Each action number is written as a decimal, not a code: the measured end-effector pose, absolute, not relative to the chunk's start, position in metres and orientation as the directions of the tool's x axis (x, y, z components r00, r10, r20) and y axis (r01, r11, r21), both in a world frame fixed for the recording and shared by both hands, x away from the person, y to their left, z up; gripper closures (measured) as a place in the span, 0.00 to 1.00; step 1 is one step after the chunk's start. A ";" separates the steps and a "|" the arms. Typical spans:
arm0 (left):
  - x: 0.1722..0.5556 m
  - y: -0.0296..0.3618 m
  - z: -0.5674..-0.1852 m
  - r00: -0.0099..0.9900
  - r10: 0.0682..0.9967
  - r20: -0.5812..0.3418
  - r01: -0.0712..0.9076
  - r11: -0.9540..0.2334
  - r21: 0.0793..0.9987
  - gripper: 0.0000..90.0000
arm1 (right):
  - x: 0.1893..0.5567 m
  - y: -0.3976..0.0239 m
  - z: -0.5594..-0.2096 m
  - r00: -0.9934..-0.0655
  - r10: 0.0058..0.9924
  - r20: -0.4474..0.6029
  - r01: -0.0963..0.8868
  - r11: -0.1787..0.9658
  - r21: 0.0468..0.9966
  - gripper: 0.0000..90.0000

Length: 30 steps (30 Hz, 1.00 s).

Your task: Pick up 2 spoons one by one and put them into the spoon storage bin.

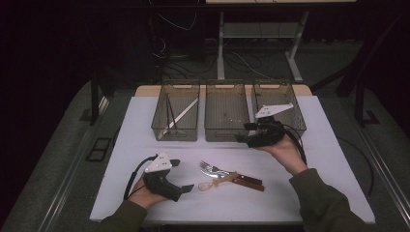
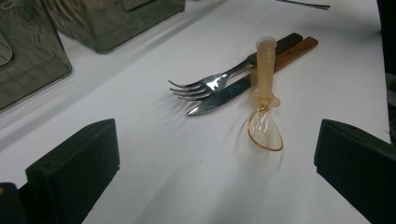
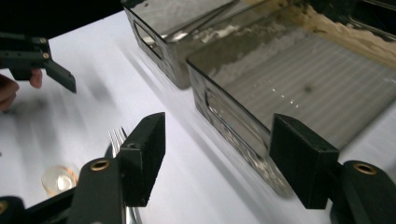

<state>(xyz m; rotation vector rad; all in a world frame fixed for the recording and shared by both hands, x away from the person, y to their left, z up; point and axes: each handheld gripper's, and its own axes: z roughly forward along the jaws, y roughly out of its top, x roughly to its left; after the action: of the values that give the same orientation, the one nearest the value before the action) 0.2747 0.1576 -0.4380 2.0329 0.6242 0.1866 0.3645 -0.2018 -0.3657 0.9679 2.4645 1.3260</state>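
Three clear bins stand in a row at the far side of the white table [image 1: 145, 193]. The left bin [image 1: 176, 112] holds long pale sticks that lean corner to corner inside it; what they are is hard to tell. The middle bin [image 1: 226, 111] has a bare floor apart from a small dark speck. The right bin [image 1: 285, 104] is partly hidden behind the right gripper, so its contents cannot be told.

The right gripper [image 1: 244, 137] hangs over the table just in front of the middle and right bins, its jaws apart with nothing between them. In the right gripper view the middle bin's near corner lies between the jaws.

The left gripper [image 1: 181, 175] sits low near the front edge, jaws wide and empty, pointing at the cutlery.

The cutlery lies in a small heap on the table near the front, outside any bin: a fork [image 2: 205, 86], a knife [image 2: 224, 95] beside it, both with wooden handles, and an amber plastic spoon [image 2: 265, 93] laid across them.
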 end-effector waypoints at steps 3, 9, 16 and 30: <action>0.277 0.159 -0.439 0.851 0.511 -0.123 0.359 -0.396 0.845 0.00 | 0.360 -0.216 -0.369 -0.760 0.635 0.138 0.466 0.384 0.797 0.40; 0.278 0.161 -0.439 0.851 0.512 -0.115 0.356 -0.403 0.843 0.00 | 0.352 -0.244 -0.378 -0.725 0.672 0.150 0.490 0.351 0.798 0.40; 0.276 0.160 -0.438 0.852 0.511 -0.114 0.353 -0.400 0.846 0.00 | 0.345 -0.273 -0.387 -0.686 0.712 0.153 0.520 0.332 0.787 0.40; 0.275 0.159 -0.438 0.854 0.509 -0.110 0.351 -0.406 0.844 0.00 | 0.340 -0.323 -0.402 -0.600 0.787 0.146 0.575 0.297 0.762 0.42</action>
<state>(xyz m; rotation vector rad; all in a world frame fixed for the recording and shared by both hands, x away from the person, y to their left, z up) 0.2753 0.1592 -0.4381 2.0360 0.6281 0.2008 0.3404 -0.3231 -0.4019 1.2455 2.3111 1.1917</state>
